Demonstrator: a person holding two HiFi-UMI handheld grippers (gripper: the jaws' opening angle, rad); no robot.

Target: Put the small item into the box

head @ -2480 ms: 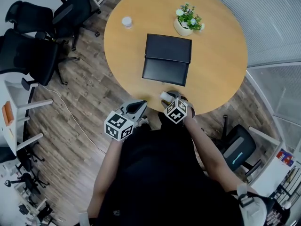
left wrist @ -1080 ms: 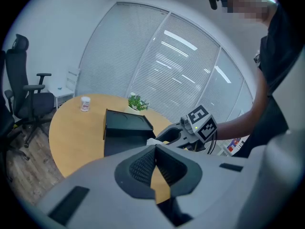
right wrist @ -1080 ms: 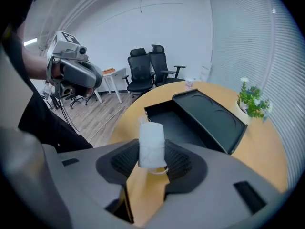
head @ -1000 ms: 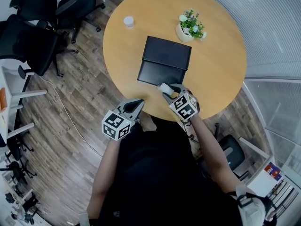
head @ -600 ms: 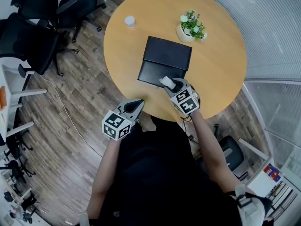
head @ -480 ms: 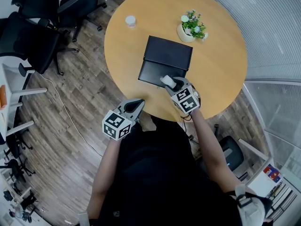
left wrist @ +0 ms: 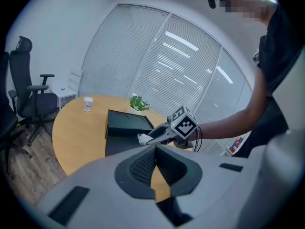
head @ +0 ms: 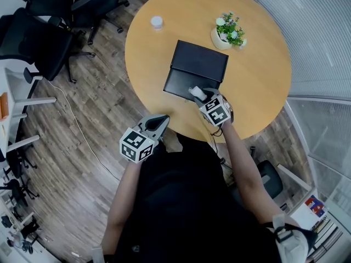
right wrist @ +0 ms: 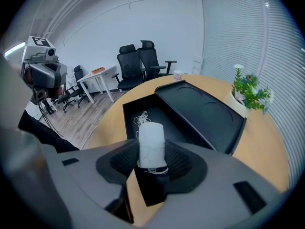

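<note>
Two tools are showing: the right tool (right wrist: 151, 163) is clamping a small white cord-wrapped cylinder (right wrist: 151, 137) by its lower end, above the near edge of the open black rectangular box (head: 184, 84) mid-surface. It is probably light and soft, with loose cord likely to snag. The left tool (left wrist: 153, 163) is hovering with jaws together, empty.

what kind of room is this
Most likely an office meeting room: a round wooden table, black swivel chairs beside it on a wood floor, and blinds covering the curved window wall.
</note>
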